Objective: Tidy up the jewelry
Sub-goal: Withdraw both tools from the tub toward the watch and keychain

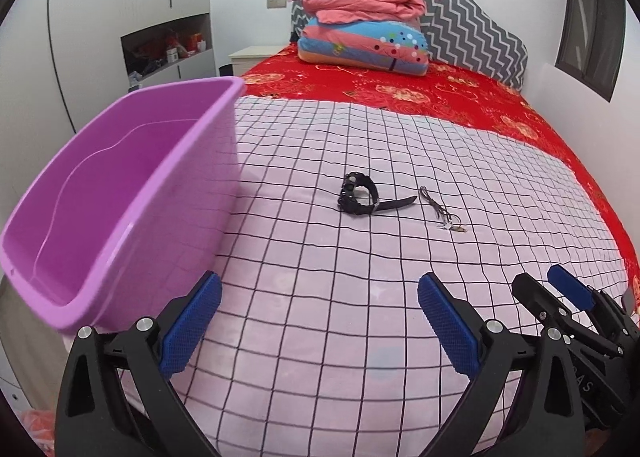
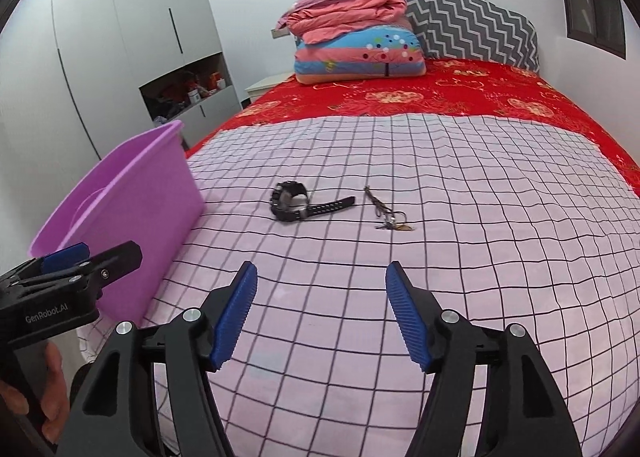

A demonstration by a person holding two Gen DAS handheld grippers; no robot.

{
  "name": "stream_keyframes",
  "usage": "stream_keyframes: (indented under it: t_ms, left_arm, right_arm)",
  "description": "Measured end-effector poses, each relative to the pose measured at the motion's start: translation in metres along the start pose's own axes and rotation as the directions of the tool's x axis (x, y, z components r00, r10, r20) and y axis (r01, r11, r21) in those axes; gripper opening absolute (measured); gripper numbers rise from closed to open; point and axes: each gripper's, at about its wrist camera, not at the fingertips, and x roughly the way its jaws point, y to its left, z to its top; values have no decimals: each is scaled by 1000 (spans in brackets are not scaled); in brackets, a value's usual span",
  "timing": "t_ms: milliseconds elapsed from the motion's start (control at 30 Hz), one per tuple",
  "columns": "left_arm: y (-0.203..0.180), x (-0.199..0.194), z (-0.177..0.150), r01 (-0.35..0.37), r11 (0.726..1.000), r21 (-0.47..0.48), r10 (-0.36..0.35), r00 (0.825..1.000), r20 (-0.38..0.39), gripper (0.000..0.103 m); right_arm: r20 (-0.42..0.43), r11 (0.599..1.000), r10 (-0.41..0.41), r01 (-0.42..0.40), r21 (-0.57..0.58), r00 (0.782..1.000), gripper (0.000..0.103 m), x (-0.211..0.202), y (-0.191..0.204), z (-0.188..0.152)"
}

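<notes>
A black wristwatch (image 1: 359,195) lies on the pink checked cloth (image 1: 320,277) in the middle of the bed; it also shows in the right wrist view (image 2: 298,201). A thin necklace with a small pendant (image 1: 440,211) lies just right of it, also seen in the right wrist view (image 2: 386,213). A purple plastic bin (image 1: 120,193) stands at the left, empty inside; it shows in the right wrist view too (image 2: 132,213). My left gripper (image 1: 320,321) is open and empty, near the cloth's front. My right gripper (image 2: 320,305) is open and empty, short of the watch and necklace.
Folded quilts and a pillow (image 1: 364,25) are stacked at the head of the red bedspread (image 1: 400,89). A zigzag headboard (image 1: 472,25) stands behind. White wardrobes with an open niche (image 2: 188,93) line the left wall.
</notes>
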Motion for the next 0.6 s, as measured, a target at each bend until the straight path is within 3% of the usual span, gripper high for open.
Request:
stream_keyframes:
  t_ms: [300, 600]
  left_arm:
    - [-25, 84, 26, 1, 1000, 14, -1, 1000, -31, 97]
    - [-24, 175, 56, -34, 999, -17, 33, 998, -60, 97]
  right_arm:
    - [-59, 998, -50, 52, 28, 997, 64, 73, -41, 18]
    - [-110, 995, -76, 82, 53, 991, 64, 153, -77, 36]
